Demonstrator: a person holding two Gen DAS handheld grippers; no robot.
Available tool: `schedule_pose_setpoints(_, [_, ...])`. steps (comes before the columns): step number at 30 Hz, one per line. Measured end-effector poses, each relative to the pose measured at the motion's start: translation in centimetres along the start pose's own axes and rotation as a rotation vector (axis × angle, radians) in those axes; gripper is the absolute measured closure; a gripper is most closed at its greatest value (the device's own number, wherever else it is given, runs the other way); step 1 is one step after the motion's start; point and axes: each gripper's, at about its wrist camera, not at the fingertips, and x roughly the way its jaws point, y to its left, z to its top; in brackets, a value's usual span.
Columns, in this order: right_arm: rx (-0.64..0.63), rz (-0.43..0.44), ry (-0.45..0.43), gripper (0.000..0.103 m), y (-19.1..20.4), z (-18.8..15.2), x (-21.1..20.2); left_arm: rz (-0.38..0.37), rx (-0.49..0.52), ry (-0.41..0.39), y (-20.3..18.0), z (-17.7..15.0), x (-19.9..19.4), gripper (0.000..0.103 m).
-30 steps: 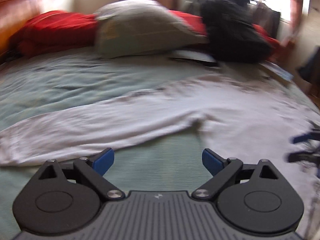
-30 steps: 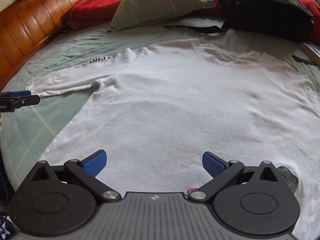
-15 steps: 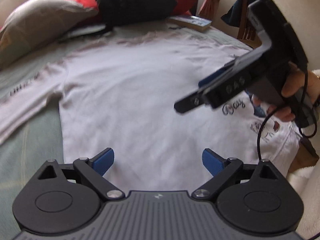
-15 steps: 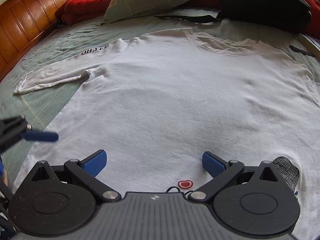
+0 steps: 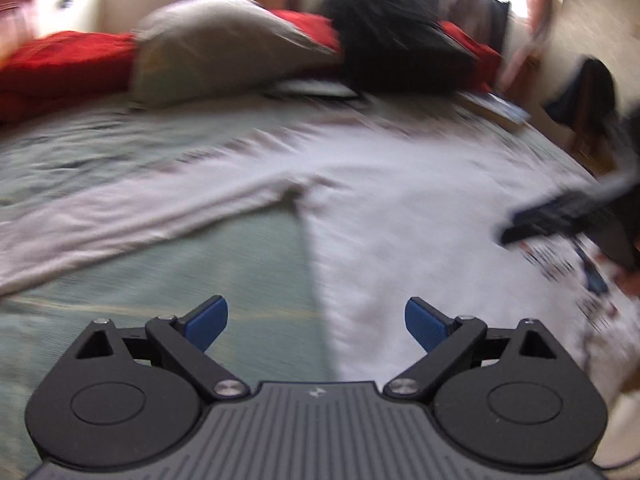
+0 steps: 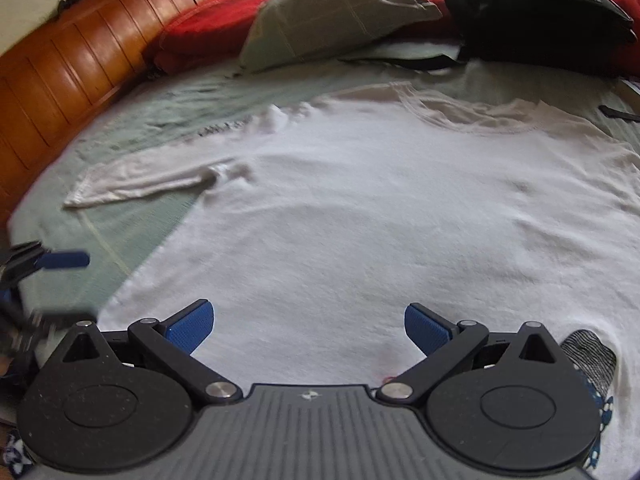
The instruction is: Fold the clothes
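A white long-sleeved cotton T-shirt [image 6: 380, 208] lies flat on the pale green bedsheet [image 6: 132, 240], collar toward the frame's top, sleeve stretching left. The left gripper [image 5: 316, 320] and right gripper [image 6: 308, 326] hover spread wide, seemingly empty despite blur.

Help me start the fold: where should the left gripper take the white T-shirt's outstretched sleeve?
Grip the cuff end of the white cotton T-shirt sleeve, coming from the left. It lies flat on the green sheet, edge exposed; open left gripper is nearest.
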Motion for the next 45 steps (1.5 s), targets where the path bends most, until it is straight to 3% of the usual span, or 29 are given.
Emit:
schedule_pose_setpoints(3, [-0.016,0.031,-0.031,0.0,0.5,0.3,-0.6,0.085,-0.084,-0.033,4.7,0.0,0.6,0.008])
schedule_pose_setpoints(7, [-0.032,0.042,-0.058,0.0,0.7,0.7,-1.0,0.129,-0.303,-0.065,11.1,-0.9,1.2,0.008])
schedule_pose_setpoints(11, [-0.03,0.045,-0.065,0.0,0.5,0.8,-0.8,0.136,-0.46,-0.093,15.3,-2.4,1.4,0.008])
schedule_pose_setpoints(16, [-0.022,0.041,-0.06,0.0,0.5,1.2,0.1,0.081,-0.587,-0.158,18.0,-3.5,1.6,0.007])
schedule_pose_setpoints(19, [-0.016,0.039,-0.055,0.0,0.5,1.5,0.7,0.049,-0.607,-0.168,18.9,-3.2,2.2,0.001])
schedule_pose_setpoints(31, [0.002,0.029,-0.061,0.0,0.1,2.1,1.4,0.053,-0.668,-0.259,21.7,-1.8,4.4,0.001])
schedule_pose_setpoints(39, [0.021,0.023,-0.063,0.0,-0.5,2.2,1.5,0.073,-0.84,-0.317,23.1,-0.7,5.1,0.001])
schedule_pose_setpoints(41, [0.025,0.03,-0.064,0.0,-0.6,2.1,1.4,0.031,-0.825,-0.308,21.9,-0.7,5.4,0.001])
schedule_pose_setpoints(45, [0.032,0.027,-0.064,0.0,-1.0,2.2,1.5,0.07,-0.774,-0.301,21.3,-0.2,6.1,0.001])
